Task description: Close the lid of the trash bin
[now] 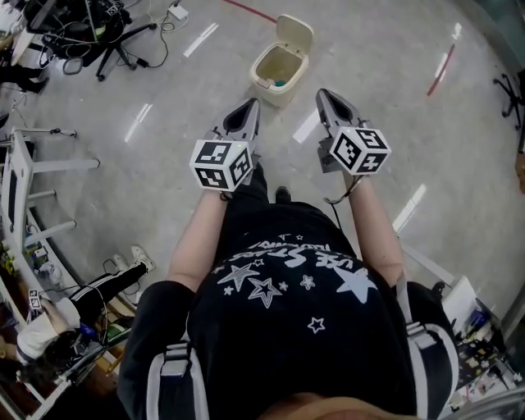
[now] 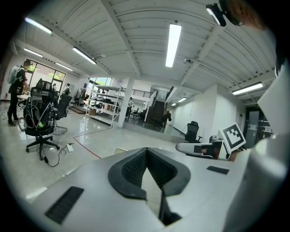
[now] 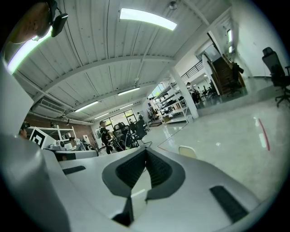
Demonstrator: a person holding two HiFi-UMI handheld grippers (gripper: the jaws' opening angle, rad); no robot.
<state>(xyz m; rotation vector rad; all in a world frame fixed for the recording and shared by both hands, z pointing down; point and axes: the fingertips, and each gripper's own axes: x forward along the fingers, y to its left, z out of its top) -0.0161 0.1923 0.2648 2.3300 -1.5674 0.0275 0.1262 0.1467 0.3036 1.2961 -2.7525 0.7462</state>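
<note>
A small cream trash bin (image 1: 276, 70) stands on the floor ahead of me, its lid (image 1: 294, 31) tipped up and back. Something teal lies inside. My left gripper (image 1: 249, 107) hangs just short of the bin's near left side, jaws closed together with nothing between them. My right gripper (image 1: 325, 97) is level with the bin's right side, also shut and empty. In the left gripper view the jaws (image 2: 146, 149) meet at a point, with the lid's top (image 2: 120, 150) just showing. The right gripper view shows shut jaws (image 3: 146, 151) and the lid (image 3: 187, 152) to their right.
An office chair (image 1: 92, 33) with tangled cables and a power strip (image 1: 177, 12) stands at the far left. Red tape lines (image 1: 440, 72) mark the floor. White desk frames (image 1: 25, 176) and a seated person (image 1: 57, 328) are at the left, clutter at the lower right.
</note>
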